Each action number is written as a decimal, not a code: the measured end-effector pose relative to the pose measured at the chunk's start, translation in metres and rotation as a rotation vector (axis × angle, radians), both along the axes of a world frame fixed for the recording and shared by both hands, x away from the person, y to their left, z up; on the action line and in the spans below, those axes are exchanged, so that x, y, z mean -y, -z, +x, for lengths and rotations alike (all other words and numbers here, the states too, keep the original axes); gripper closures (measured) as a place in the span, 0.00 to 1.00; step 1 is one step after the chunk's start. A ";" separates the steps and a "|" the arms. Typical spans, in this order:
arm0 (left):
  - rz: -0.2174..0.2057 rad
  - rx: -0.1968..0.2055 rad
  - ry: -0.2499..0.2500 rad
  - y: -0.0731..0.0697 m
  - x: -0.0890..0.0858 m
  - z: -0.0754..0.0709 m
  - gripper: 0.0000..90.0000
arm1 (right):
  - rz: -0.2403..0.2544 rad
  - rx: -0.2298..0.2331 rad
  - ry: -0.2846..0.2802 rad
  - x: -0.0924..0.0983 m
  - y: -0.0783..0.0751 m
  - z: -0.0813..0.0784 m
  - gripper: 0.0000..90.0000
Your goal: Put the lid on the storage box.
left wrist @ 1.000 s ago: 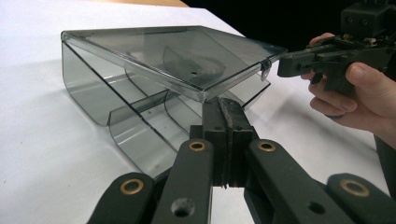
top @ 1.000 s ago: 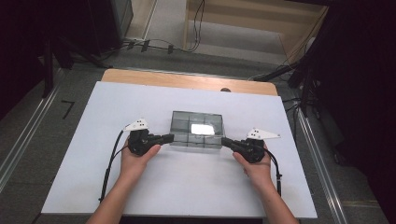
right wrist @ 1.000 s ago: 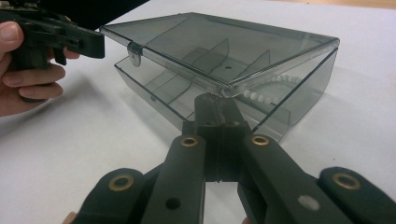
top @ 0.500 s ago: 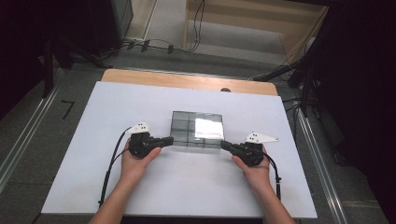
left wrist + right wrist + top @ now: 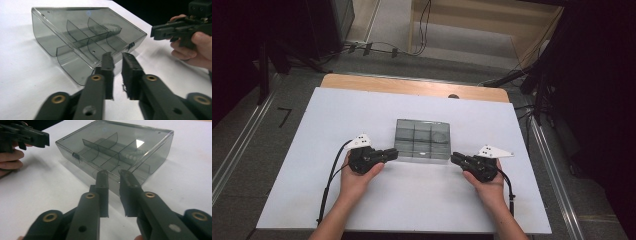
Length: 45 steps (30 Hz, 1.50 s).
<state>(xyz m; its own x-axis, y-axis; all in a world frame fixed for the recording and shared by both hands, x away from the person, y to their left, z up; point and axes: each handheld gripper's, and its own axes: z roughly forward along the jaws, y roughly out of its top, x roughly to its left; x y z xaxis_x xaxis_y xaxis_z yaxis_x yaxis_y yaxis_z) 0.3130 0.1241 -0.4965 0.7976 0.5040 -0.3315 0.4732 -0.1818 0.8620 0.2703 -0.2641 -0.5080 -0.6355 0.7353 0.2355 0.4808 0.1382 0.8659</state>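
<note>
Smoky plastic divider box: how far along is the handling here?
Done: the divider box lies closed on the white table. In hand: the left gripper and right gripper have just been opening, fingers apart at its near corners, nothing between them. Left: possibly pulling both away.

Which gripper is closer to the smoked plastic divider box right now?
Left, narrowly. The left gripper has its tips at the box's near left corner, jaws slightly parted. The right gripper sits just off the near right corner, small gap visible.
</note>
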 end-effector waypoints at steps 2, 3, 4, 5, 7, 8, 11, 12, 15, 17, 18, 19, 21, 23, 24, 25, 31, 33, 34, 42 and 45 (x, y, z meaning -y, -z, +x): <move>-0.006 0.020 0.003 -0.004 -0.001 -0.004 0.77 | 0.009 0.015 0.001 0.003 -0.002 -0.003 0.74; -0.008 0.024 0.005 -0.005 -0.002 -0.005 0.71 | 0.010 0.025 0.003 0.004 -0.003 -0.005 0.70; -0.009 0.042 0.005 -0.007 -0.003 -0.007 0.68 | 0.012 0.025 0.006 0.005 -0.004 -0.006 0.66; -0.011 0.054 0.002 -0.009 -0.003 -0.009 0.63 | 0.016 0.035 0.010 0.005 -0.006 -0.007 0.60; -0.016 0.070 0.008 -0.013 -0.005 -0.012 0.52 | 0.022 0.049 0.018 0.006 -0.009 -0.010 0.51; -0.021 0.075 0.013 -0.014 -0.006 -0.014 0.51 | 0.025 0.057 0.020 0.007 -0.011 -0.012 0.46; -0.021 0.095 0.001 -0.018 -0.008 -0.017 0.39 | 0.027 0.075 0.021 0.007 -0.016 -0.016 0.36; -0.028 0.096 -0.003 -0.019 -0.009 -0.018 0.34 | 0.026 0.079 0.025 0.007 -0.018 -0.018 0.33; -0.028 0.110 -0.018 -0.022 -0.013 -0.020 0.24 | 0.014 0.089 0.033 0.007 -0.022 -0.023 0.24; -0.032 0.109 -0.028 -0.023 -0.014 -0.022 0.19 | 0.008 0.092 0.037 0.008 -0.025 -0.026 0.17; -0.030 0.114 -0.033 -0.024 -0.016 -0.023 0.16 | 0.011 0.089 0.038 0.009 -0.026 -0.028 0.16; -0.029 0.118 -0.039 -0.024 -0.017 -0.025 0.15 | 0.014 0.092 0.039 0.010 -0.027 -0.030 0.15; -0.023 0.123 -0.045 -0.025 -0.021 -0.026 0.11 | 0.009 0.095 0.050 0.012 -0.029 -0.033 0.10; -0.025 0.125 -0.057 -0.026 -0.025 -0.028 0.08 | 0.007 0.095 0.058 0.014 -0.030 -0.035 0.10; -0.028 0.128 -0.065 -0.027 -0.027 -0.029 0.08 | 0.010 0.096 0.055 0.016 -0.030 -0.037 0.08; -0.029 0.129 -0.074 -0.027 -0.029 -0.030 0.07 | 0.016 0.092 0.058 0.017 -0.031 -0.038 0.08; -0.033 0.146 -0.100 -0.031 -0.041 -0.037 0.03 | 0.029 0.094 0.053 0.027 -0.032 -0.046 0.01; -0.033 0.146 -0.099 -0.032 -0.044 -0.039 0.03 | 0.026 0.097 0.056 0.031 -0.032 -0.048 0.00; -0.036 0.143 -0.104 -0.032 -0.046 -0.040 0.02 | 0.028 0.098 0.058 0.033 -0.032 -0.049 0.00; -0.037 0.151 -0.122 -0.033 -0.058 -0.049 0.02 | 0.041 0.098 0.079 0.043 -0.032 -0.054 0.00; -0.038 0.149 -0.125 -0.032 -0.064 -0.053 0.00 | 0.042 0.103 0.080 0.048 -0.030 -0.057 0.00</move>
<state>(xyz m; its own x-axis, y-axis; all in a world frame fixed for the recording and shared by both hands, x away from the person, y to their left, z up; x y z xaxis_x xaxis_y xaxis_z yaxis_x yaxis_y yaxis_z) 0.2603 0.1879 -0.4640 0.7715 0.5911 -0.2353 0.3568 -0.0957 0.9293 0.2129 -0.3119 -0.4775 -0.5973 0.7758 0.2036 0.3969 0.0653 0.9155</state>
